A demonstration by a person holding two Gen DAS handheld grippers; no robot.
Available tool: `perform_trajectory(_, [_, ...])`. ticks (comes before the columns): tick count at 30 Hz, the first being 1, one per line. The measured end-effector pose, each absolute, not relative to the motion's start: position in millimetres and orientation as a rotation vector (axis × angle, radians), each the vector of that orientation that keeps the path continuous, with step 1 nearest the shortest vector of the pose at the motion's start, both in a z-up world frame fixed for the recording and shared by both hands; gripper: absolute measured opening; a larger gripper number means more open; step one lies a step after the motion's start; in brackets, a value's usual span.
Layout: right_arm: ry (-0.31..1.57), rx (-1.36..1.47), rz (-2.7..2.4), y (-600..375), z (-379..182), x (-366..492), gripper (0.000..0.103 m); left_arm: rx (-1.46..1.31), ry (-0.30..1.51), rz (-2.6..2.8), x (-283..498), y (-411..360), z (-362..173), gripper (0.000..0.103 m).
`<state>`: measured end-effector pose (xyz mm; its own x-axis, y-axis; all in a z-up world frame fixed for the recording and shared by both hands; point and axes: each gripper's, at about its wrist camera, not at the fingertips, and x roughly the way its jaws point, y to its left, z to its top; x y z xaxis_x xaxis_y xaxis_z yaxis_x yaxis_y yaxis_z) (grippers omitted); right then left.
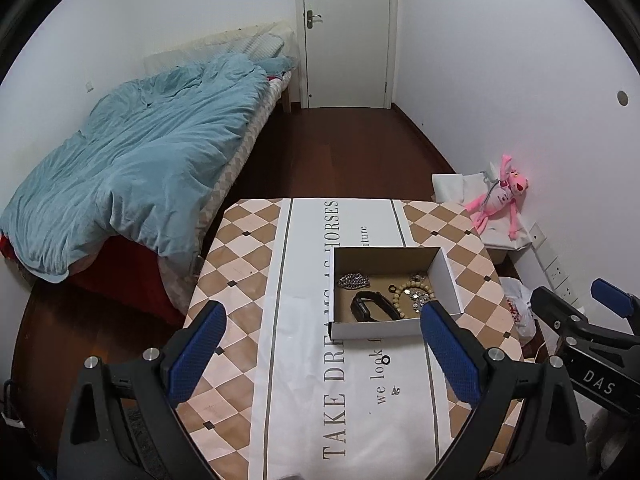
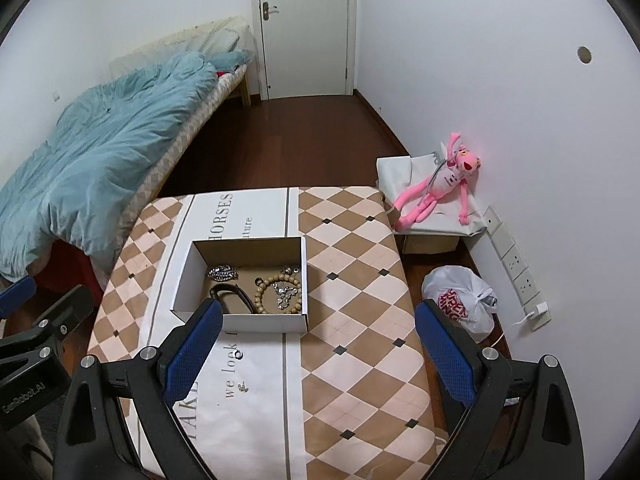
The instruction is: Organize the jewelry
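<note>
An open cardboard box (image 1: 450,276) (image 2: 182,276) stands on the table. Inside lie a silver chain (image 1: 354,281) (image 2: 222,273), a black band (image 1: 370,307) (image 2: 236,298), a wooden bead bracelet (image 1: 400,296) (image 2: 267,286) and silver trinkets (image 1: 420,299) (image 2: 285,294). A small dark ring (image 1: 386,359) (image 2: 239,355) and a tiny earring (image 1: 395,390) (image 2: 241,388) lie on the cloth in front of the box. My left gripper (image 1: 324,354) is open and empty, above the table before the box. My right gripper (image 2: 318,354) is open and empty, to the box's right front.
The table carries a checkered cloth (image 1: 240,248) (image 2: 352,248) with printed words. A bed with a blue quilt (image 1: 140,160) is at left. A pink plush toy (image 2: 436,184), a white plastic bag (image 2: 460,300) and wall sockets (image 2: 516,264) are at right. A door (image 1: 346,32) is far back.
</note>
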<state>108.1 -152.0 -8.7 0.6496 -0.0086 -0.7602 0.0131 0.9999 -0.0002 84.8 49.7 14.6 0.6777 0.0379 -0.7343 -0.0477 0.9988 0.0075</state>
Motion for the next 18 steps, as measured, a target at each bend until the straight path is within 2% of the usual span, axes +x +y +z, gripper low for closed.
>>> perform_trajectory(6, [0.937, 0.011, -0.001, -154.4, -36.9, 110.2, 0.098, 0.006, 0.863, 0.104, 85.2, 53.3, -2.9, 0.099])
perform_trajectory(13, [1.102, 0.046, 0.099, -139.0, -129.9, 109.2, 0.097, 0.041, 1.029, 0.169, 89.5, 65.7, -82.0, 0.099])
perform_trajectory(14, [1.121, 0.049, 0.114, -134.7, -143.2, 108.8, 0.095, 0.044, 1.049, 0.171, 89.4, 67.6, -92.5, 0.099])
perform_trajectory(16, [1.159, 0.053, 0.140, -124.5, -171.2, 107.3, 0.083, 0.047, 1.097, 0.170, 88.4, 70.7, -114.3, 0.099])
perform_trajectory(18, [1.179, 0.058, 0.163, -115.7, -189.2, 105.3, 0.076, 0.041, 1.153, 0.161, 88.1, 74.8, -136.4, 0.099])
